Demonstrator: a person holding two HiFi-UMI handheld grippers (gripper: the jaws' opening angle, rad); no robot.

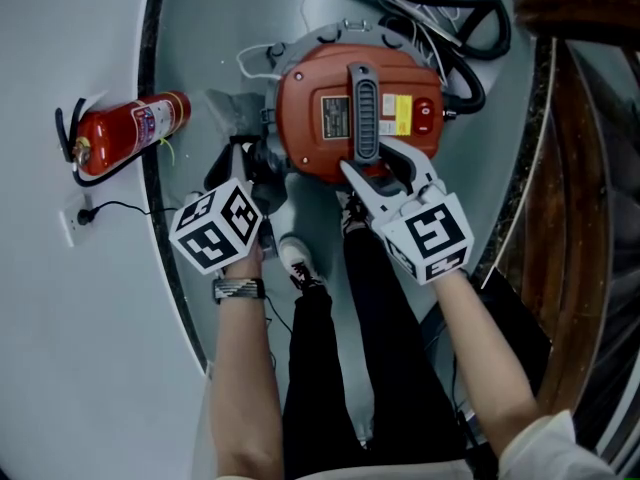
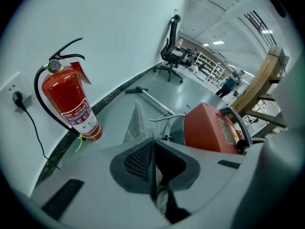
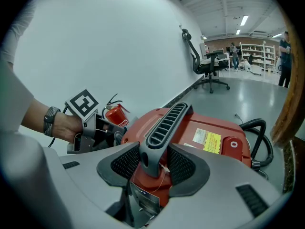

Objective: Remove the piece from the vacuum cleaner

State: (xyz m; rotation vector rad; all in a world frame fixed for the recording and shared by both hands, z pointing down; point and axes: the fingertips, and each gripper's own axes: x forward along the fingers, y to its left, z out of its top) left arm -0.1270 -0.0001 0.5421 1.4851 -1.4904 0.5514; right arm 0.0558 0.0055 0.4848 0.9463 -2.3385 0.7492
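Note:
The red vacuum cleaner stands on the grey floor just ahead of the person's feet. Its dark grey slotted handle runs across the top. My right gripper is shut on the near end of that handle, with a pad pressing on each side. My left gripper reaches to the vacuum's left side. Its jaws stand almost together on a small black piece there. The pads hide most of that piece in the left gripper view.
A red fire extinguisher leans by the curved wall base at the left, near a wall socket. A grey cloth bag lies left of the vacuum. Black hose coils behind it. A wooden frame stands at the right.

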